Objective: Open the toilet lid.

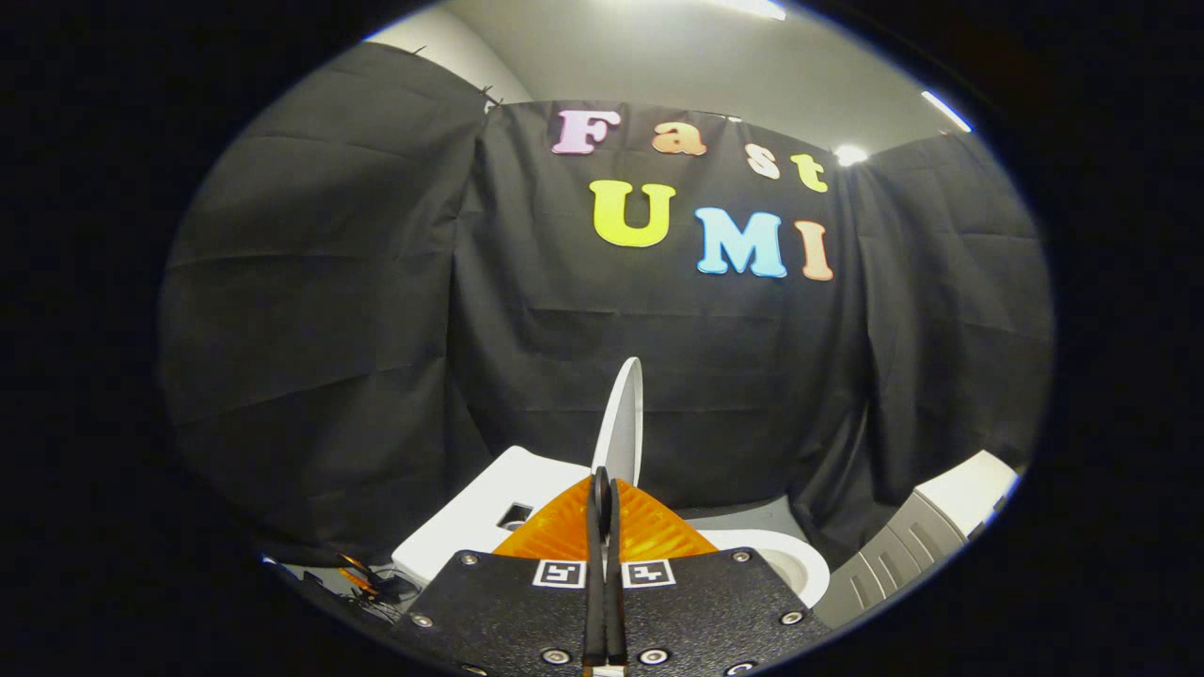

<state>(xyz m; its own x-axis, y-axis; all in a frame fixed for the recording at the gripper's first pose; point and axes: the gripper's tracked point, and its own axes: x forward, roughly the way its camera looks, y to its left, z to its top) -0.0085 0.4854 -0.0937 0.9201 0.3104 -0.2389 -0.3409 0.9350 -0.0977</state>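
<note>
Toilet lid (623,423) upright against black-draped booth; hand-held gripper (603,498) fingers together.

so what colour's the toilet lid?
White. The toilet lid stands raised, edge-on, just beyond the gripper, whose fingers look closed together; the gripper view shows it best.

The gripper (603,489) has its fingers pressed together just below the raised, edge-on toilet lid (623,423).
</note>
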